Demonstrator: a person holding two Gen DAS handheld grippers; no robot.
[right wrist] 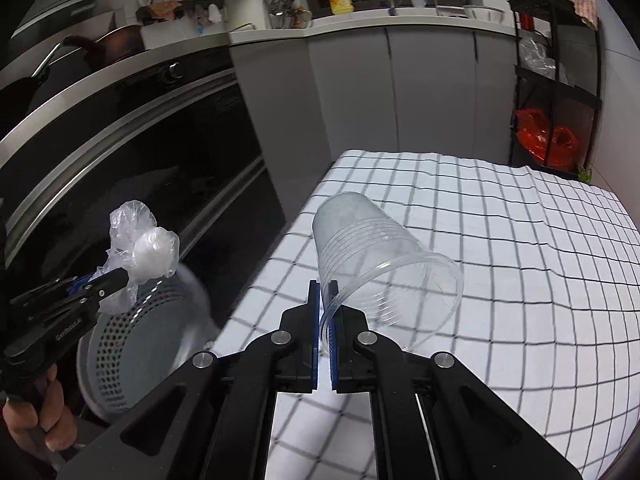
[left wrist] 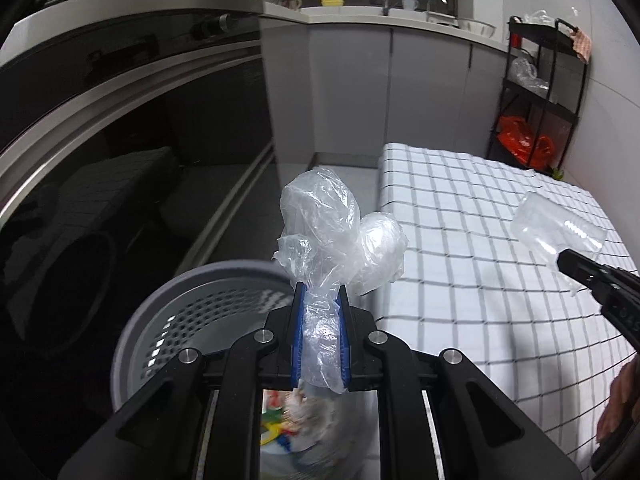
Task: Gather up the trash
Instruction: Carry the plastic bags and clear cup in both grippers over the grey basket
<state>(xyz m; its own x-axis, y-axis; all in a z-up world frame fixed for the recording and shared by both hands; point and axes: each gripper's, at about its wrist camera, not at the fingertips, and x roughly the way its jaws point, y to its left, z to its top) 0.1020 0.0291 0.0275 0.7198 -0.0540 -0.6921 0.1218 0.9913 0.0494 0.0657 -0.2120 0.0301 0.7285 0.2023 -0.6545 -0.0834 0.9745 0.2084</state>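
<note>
Here we are pinching a crumpled clear plastic bag [left wrist: 320, 236] between the blue pads of our left gripper [left wrist: 321, 292], the jaws pressed tight on its twisted neck while the puffed bulk is standing up past the fingertips. Directly under it, at six o'clock in the left wrist view, the grey perforated waste basket [left wrist: 192, 320] is sitting on the floor with colourful scraps showing inside, blurred. In the right wrist view the same bag [right wrist: 140, 248] is hanging at nine o'clock, above the basket [right wrist: 140, 344].

With our right gripper [right wrist: 324, 292] we are clamping the rim of a clear plastic cup [right wrist: 372, 260], jaws nearly together on the thin wall. The cup is tilting with its base toward twelve o'clock and its mouth toward four o'clock, over the checked tablecloth [right wrist: 500, 280]; we cannot tell whether it is touching the cloth. From the left wrist camera, that cup [left wrist: 560, 228] is appearing at three o'clock.

A black shelf rack [right wrist: 560, 80] with an orange bag [right wrist: 540, 136] is standing at two o'clock, and a yellow detergent bottle [right wrist: 340, 0] is resting on the counter at twelve.
</note>
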